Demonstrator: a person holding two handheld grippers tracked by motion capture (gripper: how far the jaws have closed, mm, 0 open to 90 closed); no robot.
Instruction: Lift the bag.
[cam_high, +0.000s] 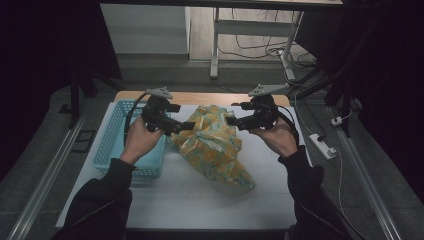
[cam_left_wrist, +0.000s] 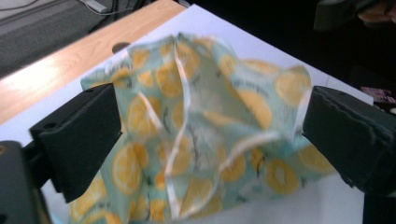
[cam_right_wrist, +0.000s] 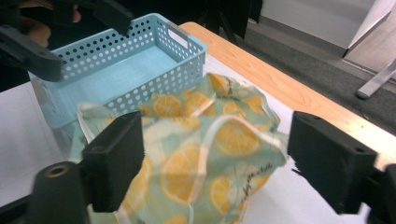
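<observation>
Two tongs (both open), one cloth (cam_high: 215, 145), one basket (cam_high: 116, 131).

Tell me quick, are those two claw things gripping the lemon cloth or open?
Left gripper: open, jaws wide on either side of the lemon-print cloth, not pinching it.
Right gripper: open, cloth between its jaws, nothing held.

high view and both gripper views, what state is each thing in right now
lemon-print teal cloth: crumpled in a loose heap on the white table cover, not gripped
light blue perforated plastic basket: upright, empty
left gripper: open, cloth between jaws
right gripper: open, cloth between jaws
</observation>
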